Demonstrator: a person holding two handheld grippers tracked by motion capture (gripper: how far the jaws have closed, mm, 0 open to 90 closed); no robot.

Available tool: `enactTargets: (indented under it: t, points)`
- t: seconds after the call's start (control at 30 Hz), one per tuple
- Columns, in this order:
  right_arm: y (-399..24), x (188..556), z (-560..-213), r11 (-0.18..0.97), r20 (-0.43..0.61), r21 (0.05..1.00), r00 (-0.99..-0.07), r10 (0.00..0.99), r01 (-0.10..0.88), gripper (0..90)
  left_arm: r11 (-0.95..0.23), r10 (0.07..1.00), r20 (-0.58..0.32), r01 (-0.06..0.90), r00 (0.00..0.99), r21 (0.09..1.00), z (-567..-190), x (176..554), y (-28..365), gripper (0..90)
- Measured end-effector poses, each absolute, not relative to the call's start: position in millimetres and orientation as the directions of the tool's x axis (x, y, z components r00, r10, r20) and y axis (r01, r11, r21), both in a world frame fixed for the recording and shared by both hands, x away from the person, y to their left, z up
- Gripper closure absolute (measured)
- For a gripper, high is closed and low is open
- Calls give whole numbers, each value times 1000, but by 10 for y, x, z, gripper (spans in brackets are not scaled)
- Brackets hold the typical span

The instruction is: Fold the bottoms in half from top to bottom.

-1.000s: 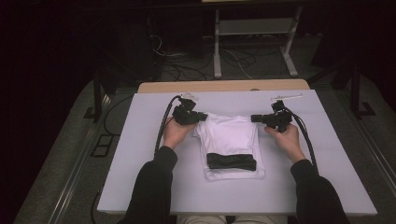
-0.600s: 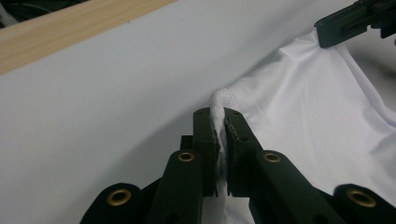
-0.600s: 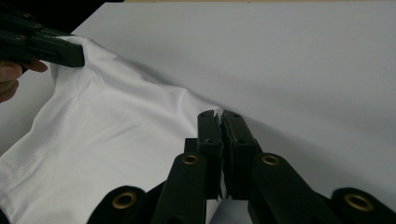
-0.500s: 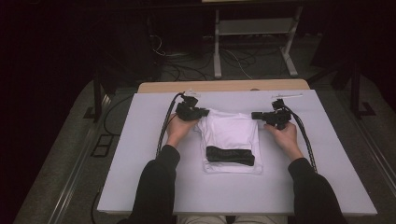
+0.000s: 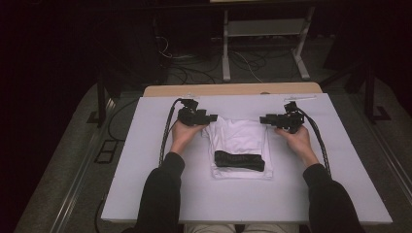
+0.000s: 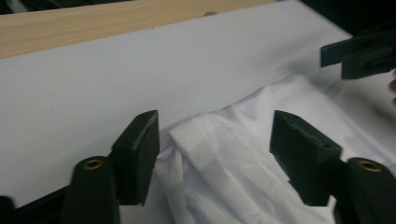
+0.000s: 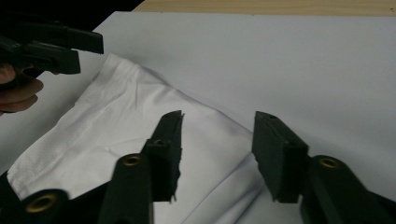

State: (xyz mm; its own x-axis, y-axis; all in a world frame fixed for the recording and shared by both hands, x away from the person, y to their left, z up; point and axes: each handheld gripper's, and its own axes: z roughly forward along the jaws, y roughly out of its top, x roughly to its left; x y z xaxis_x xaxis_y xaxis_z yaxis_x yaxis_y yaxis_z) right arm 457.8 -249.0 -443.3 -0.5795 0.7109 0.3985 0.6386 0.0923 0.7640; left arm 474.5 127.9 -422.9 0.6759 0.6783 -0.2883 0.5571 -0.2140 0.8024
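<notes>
Surface (image 5: 145,145), white, carried the folded white garment (image 5: 240,141) at its middle, far edge between my two claws. Garment lay flat as a compact rectangle with a dark band (image 5: 239,160) across its near end; the fold looked largely done to me, perhaps one tidy-up or final fold left. Left claw (image 6: 215,140): jaws had just been opening, spread now, cloth's corner between them but unpinched. Right claw (image 7: 217,149): likewise just opening, spread over the garment's opposite corner, pads off the cloth.
</notes>
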Motion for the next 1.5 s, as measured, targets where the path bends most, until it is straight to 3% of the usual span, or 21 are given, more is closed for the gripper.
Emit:
enactTargets:
  t: [0.1,0.23,0.37,1.0,1.5]
  points:
    - [-2486,4563,-4414,111,381,762,-580,719,638,348,-192,680,-308,567,666,801,-4216,4728,1345,203]
    - [-2467,4527,-4391,145,334,753,-563,755,642,153,-240,698,-267,568,665,787,-4199,4707,1378,3]
    - [-2488,4473,-4366,160,329,749,-571,752,642,2,-222,696,-263,549,668,806,-4180,4650,1458,0]
    - [-2623,4077,-4013,207,272,781,-620,736,590,0,-223,703,-237,524,671,822,-4021,4376,1748,0]
    - [-2733,3710,-4072,233,230,774,-604,763,588,0,-204,683,-231,485,692,850,-4023,3957,1893,0]
